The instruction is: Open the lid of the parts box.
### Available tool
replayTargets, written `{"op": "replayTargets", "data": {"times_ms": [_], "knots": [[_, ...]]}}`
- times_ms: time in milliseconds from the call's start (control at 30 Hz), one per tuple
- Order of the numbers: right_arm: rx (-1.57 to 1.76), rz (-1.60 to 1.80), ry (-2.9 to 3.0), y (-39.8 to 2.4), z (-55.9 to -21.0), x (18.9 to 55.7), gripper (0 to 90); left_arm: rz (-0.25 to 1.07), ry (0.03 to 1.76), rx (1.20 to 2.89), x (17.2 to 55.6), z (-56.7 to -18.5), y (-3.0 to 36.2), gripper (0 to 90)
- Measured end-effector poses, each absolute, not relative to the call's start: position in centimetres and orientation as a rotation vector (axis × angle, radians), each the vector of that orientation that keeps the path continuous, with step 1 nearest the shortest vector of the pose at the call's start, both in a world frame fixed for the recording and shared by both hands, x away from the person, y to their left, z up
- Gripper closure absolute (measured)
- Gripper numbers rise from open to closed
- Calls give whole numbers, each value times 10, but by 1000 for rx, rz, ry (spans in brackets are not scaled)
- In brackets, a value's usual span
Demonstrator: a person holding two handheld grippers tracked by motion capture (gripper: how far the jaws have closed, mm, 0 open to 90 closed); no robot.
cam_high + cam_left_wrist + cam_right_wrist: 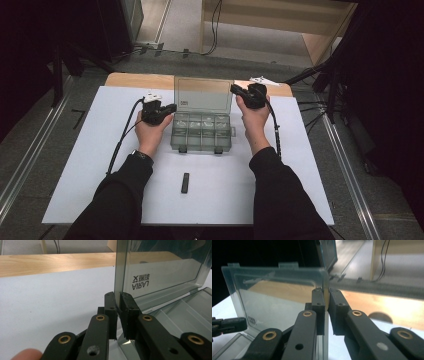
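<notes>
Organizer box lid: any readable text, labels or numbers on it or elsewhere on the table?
"AIRAJ" plus some characters beside it: printed on the clear lid of the organizer box; it reads mirrored and upside down through the plastic, so the letters are uncertain.
Small dark label on the lid in the high view: too small to read.
Same label in the right gripper view: blurred.

white table cover (90, 165), small black bar (185, 182)
</notes>
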State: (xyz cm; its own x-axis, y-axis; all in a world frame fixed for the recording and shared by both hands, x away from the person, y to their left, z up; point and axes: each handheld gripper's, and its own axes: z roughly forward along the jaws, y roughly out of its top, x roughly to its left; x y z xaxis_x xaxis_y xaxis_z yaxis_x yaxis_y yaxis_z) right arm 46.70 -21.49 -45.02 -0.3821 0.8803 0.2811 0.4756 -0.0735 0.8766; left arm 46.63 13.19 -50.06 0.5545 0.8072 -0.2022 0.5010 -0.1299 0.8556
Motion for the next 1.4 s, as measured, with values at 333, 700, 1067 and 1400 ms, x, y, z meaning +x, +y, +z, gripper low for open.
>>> {"op": "replayTargets", "data": {"times_ms": [333, 700, 1067, 1400], "knots": [[1531, 1403, 1897, -213, -483, 465, 776, 341, 1101, 1770, 469, -502, 134, 833], [1598, 1448, 1894, -214, -499, 462, 797, 281, 1139, 1740, 474, -504, 135, 828], [1657, 1451, 1879, -214, -504, 464, 799, 231, 1161, 1737, 478, -506, 136, 792], [1691, 1453, 1871, -215, -511, 464, 799, 214, 1172, 1733, 480, -507, 137, 770]]}}
